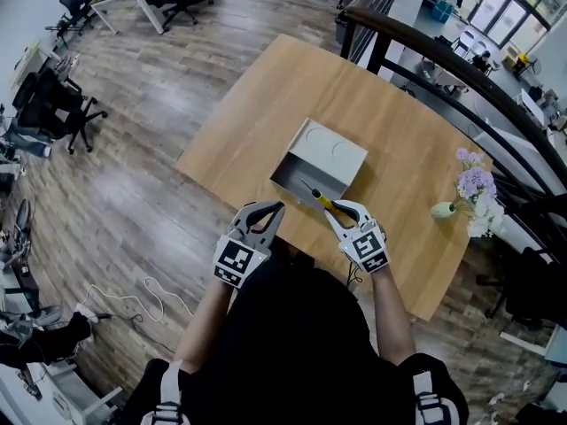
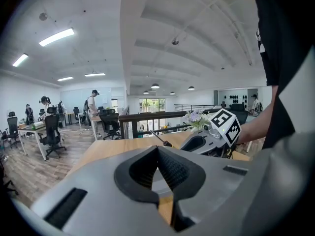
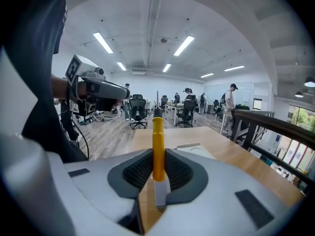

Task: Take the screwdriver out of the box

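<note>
While the right gripper (image 1: pixel 341 211) (image 3: pixel 157 151) clamps its yellow handle between both pads, the screwdriver (image 1: pixel 317 198) (image 3: pixel 158 141) is held at the near side of the box (image 1: pixel 337 153). In the head view its dark shaft slants over the box's near rim. The handle stands between the jaws in the right gripper view and points away from the camera, with the box's pale top (image 3: pixel 194 147) showing beyond it and a little to the right.

On the same near side of the box, left of the screwdriver, the left gripper (image 1: pixel 270 209) (image 2: pixel 157 149) has its jaws pressed together at the tips with nothing between them.

The box is grey and lies open towards the person, on a wooden table (image 1: pixel 266 96) that spreads out on all sides of it. Well to the right of the box, near the table's edge, stands a small vase of purple flowers (image 1: pixel 474 189). Beyond the box on its far right runs a dark railing (image 1: pixel 443 60).
</note>
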Demonstrator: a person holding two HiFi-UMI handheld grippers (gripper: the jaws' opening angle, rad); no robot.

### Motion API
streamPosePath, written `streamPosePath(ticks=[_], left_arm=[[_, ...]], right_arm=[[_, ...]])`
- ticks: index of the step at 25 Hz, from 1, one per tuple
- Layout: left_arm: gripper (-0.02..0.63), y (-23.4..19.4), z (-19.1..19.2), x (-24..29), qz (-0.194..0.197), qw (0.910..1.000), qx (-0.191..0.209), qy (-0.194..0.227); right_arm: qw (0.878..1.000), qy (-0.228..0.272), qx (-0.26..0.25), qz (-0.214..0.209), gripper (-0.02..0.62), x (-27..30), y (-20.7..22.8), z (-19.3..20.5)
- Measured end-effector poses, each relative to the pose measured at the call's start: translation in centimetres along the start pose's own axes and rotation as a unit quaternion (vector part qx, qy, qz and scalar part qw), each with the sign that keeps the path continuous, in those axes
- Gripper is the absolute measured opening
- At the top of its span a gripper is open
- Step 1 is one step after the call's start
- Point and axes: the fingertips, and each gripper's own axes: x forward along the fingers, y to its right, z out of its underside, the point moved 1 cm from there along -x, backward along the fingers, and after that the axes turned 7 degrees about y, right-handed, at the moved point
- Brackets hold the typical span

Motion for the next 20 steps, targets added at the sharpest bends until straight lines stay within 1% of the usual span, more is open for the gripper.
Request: streamPosePath(ticks=[6,8,11,14,20], left_arm=[[0.021,0.7,-0.3,0.5,0.006,1.0000,0.008,0.000],[0.021,0.8,-0.2,0.7,0.008,0.9999,0.010,-0.001],[0.021,0.9,-0.3,1.0,0.010,0.9997,0.020,-0.005],[0.021,1.0,-0.4,1.2,0.011,0.9993,0.034,-0.013],[0.021,0.6,-1.0,1.0,0.012,0.9988,0.046,-0.015]], right_arm=[[0.999,0.029,-0.020,0.007,0.084,-1.5,0.9,-3.1],[0.999,0.039,-0.017,0.006,0.084,-1.8,0.8,-3.8],[0.999,0.044,-0.008,-0.004,0.084,-2.0,0.7,-4.2],[0.999,0.040,-0.015,-0.010,0.084,-2.4,0.7,-4.1],[0.999,0.045,-0.017,0.002,0.084,-3.1,1.3,-4.5]])
